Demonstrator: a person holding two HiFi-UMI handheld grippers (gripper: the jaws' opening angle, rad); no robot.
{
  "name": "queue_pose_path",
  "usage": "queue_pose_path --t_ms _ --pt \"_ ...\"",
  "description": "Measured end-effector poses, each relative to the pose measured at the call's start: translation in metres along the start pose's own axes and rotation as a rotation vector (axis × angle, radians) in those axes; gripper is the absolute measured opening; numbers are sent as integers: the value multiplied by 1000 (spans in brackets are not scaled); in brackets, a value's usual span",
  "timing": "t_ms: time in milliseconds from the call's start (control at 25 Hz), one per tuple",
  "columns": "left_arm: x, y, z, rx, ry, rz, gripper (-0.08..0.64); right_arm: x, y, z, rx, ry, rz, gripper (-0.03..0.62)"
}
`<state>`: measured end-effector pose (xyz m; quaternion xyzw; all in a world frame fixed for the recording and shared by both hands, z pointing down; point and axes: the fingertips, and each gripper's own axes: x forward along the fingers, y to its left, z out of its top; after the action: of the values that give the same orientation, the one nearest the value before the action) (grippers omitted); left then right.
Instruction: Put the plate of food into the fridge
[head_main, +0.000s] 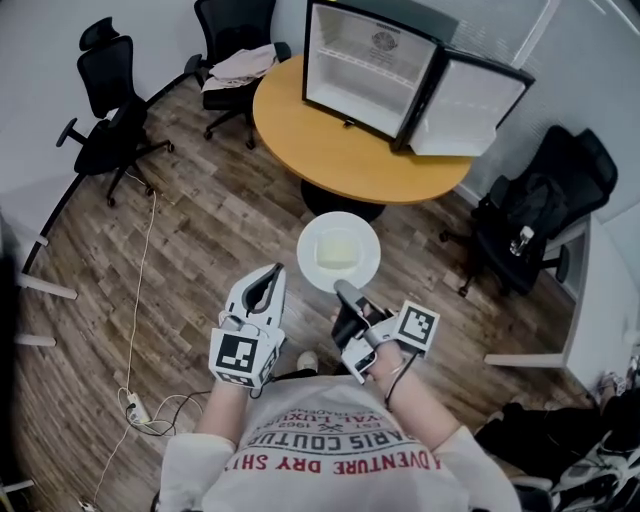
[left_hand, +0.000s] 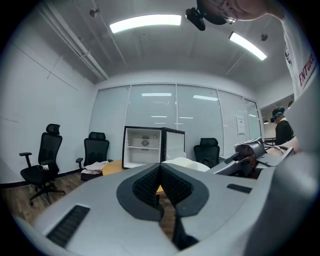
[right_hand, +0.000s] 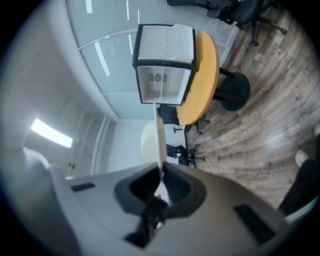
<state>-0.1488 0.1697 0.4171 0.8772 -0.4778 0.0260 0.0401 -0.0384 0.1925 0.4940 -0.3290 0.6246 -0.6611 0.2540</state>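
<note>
Office with a wood floor; a round worktop ahead carries the fridge, its door open to the right. Your right claw is clamped on the near rim of the plate, which has pale food on it and is held in the air short of the worktop. Left claw has its jaws together, empty, just beside. The fridge opening lies straight ahead beyond the plate, so likely a forward carry with the right hand.

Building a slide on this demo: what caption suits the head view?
Approach: right gripper holds the plate of food by its rim; left gripper shut, empty; open fridge on the table ahead.
</note>
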Motion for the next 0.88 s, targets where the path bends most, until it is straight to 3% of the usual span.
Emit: queue_pose_path --t_ms 400,880 --pt "53 34 -11 10 7 43 26 57 -7 43 -7 69 5 37" --pt "196 91 19 14 -1 139 26 162 19 169 -25 179 26 37"
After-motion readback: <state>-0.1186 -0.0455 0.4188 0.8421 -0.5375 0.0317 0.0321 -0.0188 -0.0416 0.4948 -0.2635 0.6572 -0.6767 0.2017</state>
